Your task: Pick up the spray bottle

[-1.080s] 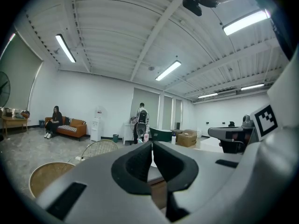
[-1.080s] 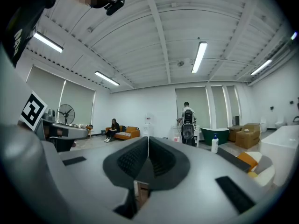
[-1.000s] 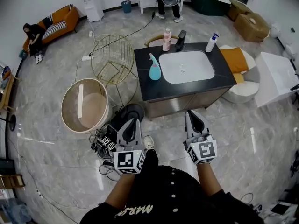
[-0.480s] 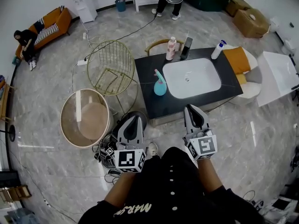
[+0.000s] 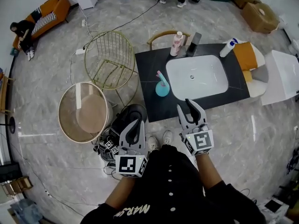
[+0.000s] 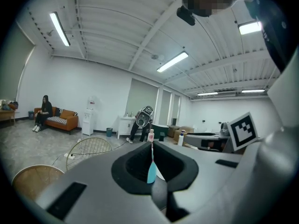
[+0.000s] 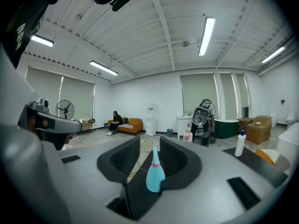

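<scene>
My right gripper (image 5: 186, 108) has its jaws partway apart and opening, with nothing pressed between them. The gap frames the teal spray bottle (image 7: 154, 174), which stands ahead, untouched. My left gripper (image 5: 134, 126) has its jaws closed to a thin slit, empty, low beside the desk's (image 5: 148, 69) near left corner. The bottle stands upright on the black desk, just left of the white sink basin (image 5: 198, 77). The right jaws' tips reach over the desk's front edge.
</scene>
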A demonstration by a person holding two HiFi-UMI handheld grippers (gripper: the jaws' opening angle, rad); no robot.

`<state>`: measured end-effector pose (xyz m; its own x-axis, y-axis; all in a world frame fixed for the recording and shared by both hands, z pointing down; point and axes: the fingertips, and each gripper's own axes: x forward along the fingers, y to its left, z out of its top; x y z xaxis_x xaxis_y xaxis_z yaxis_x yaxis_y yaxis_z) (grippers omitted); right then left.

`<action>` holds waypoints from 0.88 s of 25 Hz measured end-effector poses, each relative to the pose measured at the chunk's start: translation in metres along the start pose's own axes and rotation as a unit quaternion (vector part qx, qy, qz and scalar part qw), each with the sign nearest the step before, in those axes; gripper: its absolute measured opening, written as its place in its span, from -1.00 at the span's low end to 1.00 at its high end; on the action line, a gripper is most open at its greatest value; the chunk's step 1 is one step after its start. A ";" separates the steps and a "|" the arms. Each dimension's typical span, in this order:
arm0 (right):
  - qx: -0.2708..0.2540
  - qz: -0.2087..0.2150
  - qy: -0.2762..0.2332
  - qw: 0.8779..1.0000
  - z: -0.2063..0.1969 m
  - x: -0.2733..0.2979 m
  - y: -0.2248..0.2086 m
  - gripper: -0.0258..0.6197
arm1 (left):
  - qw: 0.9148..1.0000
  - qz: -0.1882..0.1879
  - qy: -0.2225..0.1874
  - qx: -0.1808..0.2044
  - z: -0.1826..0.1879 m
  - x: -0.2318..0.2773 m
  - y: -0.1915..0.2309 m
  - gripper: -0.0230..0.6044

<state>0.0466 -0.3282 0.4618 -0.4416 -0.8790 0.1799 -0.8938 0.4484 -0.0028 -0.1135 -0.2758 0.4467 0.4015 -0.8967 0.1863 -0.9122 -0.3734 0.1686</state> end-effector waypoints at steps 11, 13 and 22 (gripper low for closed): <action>-0.021 0.071 0.049 0.996 -0.095 0.125 -0.021 -0.17 | 0.997 0.034 0.064 -0.033 -0.065 0.021 0.012 -0.87; -0.021 0.087 0.058 0.994 -0.111 0.141 -0.017 -0.16 | 0.994 0.050 0.084 -0.043 -0.079 0.018 0.016 -0.87; -0.034 0.127 0.033 0.991 -0.115 0.196 -0.006 -0.16 | 0.985 0.100 0.123 -0.063 -0.114 0.020 0.030 -0.87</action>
<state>-0.0259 -0.4844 0.6097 -0.6439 -0.7247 0.2454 -0.7457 0.6662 0.0106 -0.1236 -0.2779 0.5663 0.2360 -0.8594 0.4536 -0.9639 -0.1480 0.2213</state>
